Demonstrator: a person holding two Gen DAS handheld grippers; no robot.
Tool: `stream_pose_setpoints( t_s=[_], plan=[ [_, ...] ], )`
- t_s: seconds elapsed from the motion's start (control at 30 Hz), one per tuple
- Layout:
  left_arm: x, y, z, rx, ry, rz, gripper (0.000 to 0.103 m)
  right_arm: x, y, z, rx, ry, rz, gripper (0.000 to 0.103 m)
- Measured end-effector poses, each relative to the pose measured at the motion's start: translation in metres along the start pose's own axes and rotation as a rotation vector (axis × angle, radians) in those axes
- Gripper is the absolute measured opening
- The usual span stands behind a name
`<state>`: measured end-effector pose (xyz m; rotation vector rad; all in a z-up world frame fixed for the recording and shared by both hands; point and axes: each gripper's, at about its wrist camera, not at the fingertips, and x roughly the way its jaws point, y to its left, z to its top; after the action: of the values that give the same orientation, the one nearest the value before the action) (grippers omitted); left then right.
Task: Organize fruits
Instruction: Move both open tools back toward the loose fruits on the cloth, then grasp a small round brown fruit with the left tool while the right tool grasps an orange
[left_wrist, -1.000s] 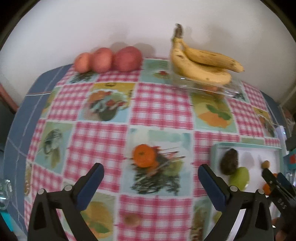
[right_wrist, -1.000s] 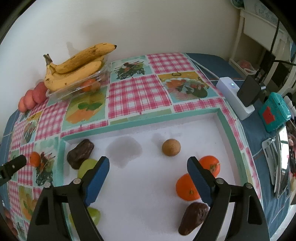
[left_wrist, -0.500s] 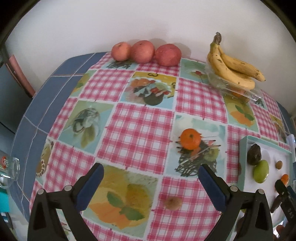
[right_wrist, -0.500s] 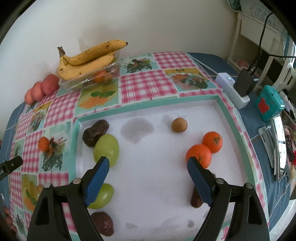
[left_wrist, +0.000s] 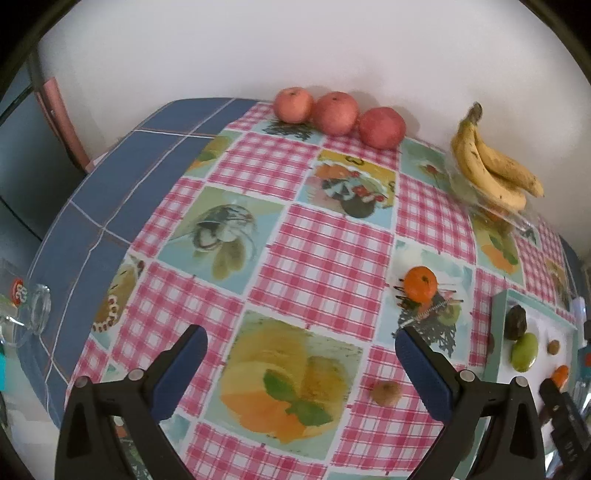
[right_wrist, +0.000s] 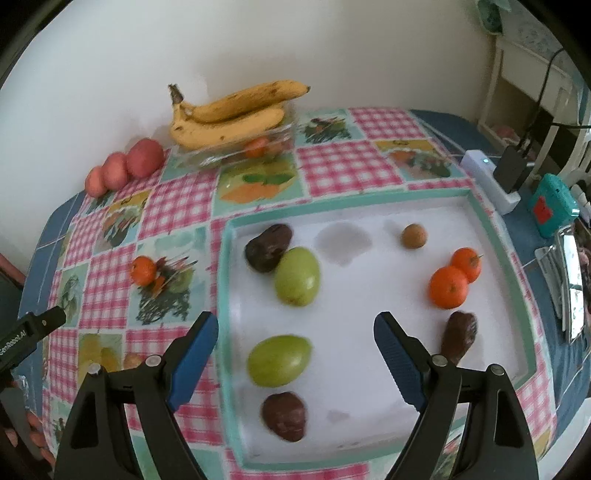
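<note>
Both grippers had pulled back and up over that last second, so each camera took in a lot more than it had. The left gripper (left_wrist: 301, 363) hung spread wide and empty over the checked tablecloth (left_wrist: 325, 254), and the right gripper (right_wrist: 295, 350) was just as spread and empty over the near edge of the white tray (right_wrist: 369, 369).

Closest to the left one sat a small brown fruit (left_wrist: 385, 393) on the cloth, just beside its right finger. That one only came into sight during the pull-back. A bit further out was the loose tangerine (left_wrist: 420, 283), still outside the tray. My guess is those two are next in line to go in.

In the tray: two green fruits (right_wrist: 296, 276), dark brown ones (right_wrist: 268, 246), two tangerines (right_wrist: 448, 287) touching each other, and a little brown round one (right_wrist: 414, 236) off by itself.

At the back against the wall were three red apples (left_wrist: 382, 127) and the bananas (left_wrist: 491, 170), lying on a clear container.

Hard to make out: the near tray fruit was blurry in the right view, I couldn't tell what the dark ones actually were, and whatever orange stuff was under the bananas was mostly hidden.
</note>
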<state>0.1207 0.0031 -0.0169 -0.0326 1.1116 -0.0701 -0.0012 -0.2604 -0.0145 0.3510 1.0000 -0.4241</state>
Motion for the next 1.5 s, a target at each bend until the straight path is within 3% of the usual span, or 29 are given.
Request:
stream_pose_setpoints(
  t_s=[0.27,0.67,0.83,1.13,1.27,1.33,1.4,1.5],
  plan=[
    [-0.008,0.02,-0.001,-0.063,-0.003,-0.034,0.103,0.006,0.036,-0.005,-0.014,0.043,0.054,0.087],
    [-0.009,0.024,-0.005,-0.039,-0.003,-0.004,0.103,0.01,0.078,-0.012,-0.073,0.079,0.109,0.087],
    [-0.001,0.019,-0.006,-0.024,0.019,-0.001,0.103,0.012,0.079,-0.013,-0.079,0.089,0.099,0.087],
    [0.025,-0.006,-0.018,0.014,0.092,-0.079,0.1,0.014,0.06,-0.01,-0.023,0.094,0.08,0.087],
    [0.038,-0.017,-0.025,0.014,0.167,-0.171,0.081,0.013,0.055,-0.009,-0.016,0.09,0.076,0.087],
    [0.044,-0.021,-0.029,0.003,0.206,-0.212,0.079,0.012,0.053,-0.008,-0.016,0.086,0.072,0.087],
    [0.047,-0.026,-0.031,-0.002,0.232,-0.249,0.066,0.012,0.051,-0.007,-0.012,0.085,0.071,0.087],
    [0.049,-0.031,-0.034,-0.007,0.255,-0.288,0.054,0.012,0.049,-0.007,-0.008,0.085,0.07,0.087]
  ],
)
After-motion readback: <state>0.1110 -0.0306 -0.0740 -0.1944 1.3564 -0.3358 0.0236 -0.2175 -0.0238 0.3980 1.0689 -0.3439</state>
